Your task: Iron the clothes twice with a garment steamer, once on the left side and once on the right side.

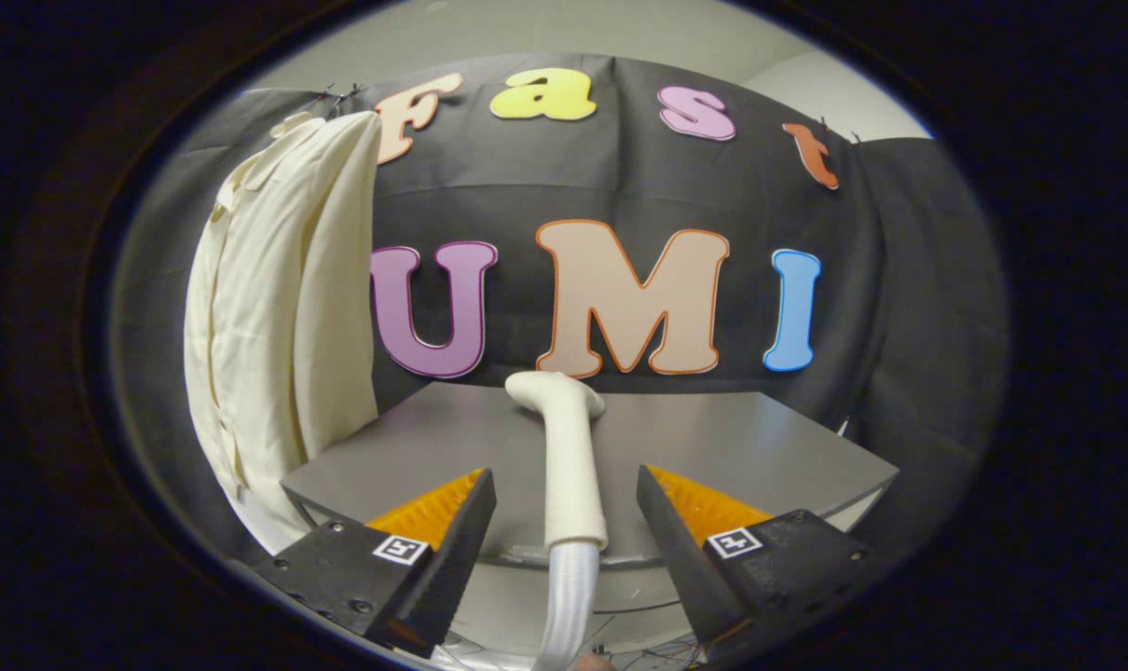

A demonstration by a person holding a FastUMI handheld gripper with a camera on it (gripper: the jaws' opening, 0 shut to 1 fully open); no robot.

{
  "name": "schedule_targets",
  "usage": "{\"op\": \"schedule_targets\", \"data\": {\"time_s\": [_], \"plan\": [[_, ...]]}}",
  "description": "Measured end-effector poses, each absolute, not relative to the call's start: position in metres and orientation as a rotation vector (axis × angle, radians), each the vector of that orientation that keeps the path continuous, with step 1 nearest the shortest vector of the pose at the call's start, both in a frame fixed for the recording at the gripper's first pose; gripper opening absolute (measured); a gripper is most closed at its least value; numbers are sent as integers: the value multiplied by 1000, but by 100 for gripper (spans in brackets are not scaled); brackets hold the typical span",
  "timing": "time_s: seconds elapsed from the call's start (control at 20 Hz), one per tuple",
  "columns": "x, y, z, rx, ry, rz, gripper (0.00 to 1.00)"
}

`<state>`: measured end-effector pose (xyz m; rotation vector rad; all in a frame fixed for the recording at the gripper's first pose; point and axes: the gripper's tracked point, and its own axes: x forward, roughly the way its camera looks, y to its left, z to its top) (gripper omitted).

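A white garment steamer (569, 457) lies on the grey table (760, 447), its handle running toward me and its head at the far end near the black cloth wall. Its braided white hose (564, 596) drops off the table's front edge between my fingers. My gripper (566, 508) is open, one finger on each side of the handle, with a gap to it on both sides. A cream shirt (280, 308) hangs against the wall beyond and to the left of the left finger, reaching down past the table's left corner.
The table's front edge (620, 562) curves just ahead of the fingertips. Thin wires (657, 648) lie on the floor below it. The black cloth wall (900, 280) closes the booth behind and to the right of the table.
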<state>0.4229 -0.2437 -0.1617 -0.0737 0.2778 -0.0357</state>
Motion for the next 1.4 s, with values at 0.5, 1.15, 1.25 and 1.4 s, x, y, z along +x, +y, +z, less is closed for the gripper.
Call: {"op": "schedule_targets", "data": {"time_s": [0.5,1.15,1.25,1.4], "plan": [[470,-247,-199,-24,411,5,77],[412,-216,-186,47,445,63,37],[396,-205,-172,65,391,75,36],[366,-178,-157,71,373,118,36]]}}
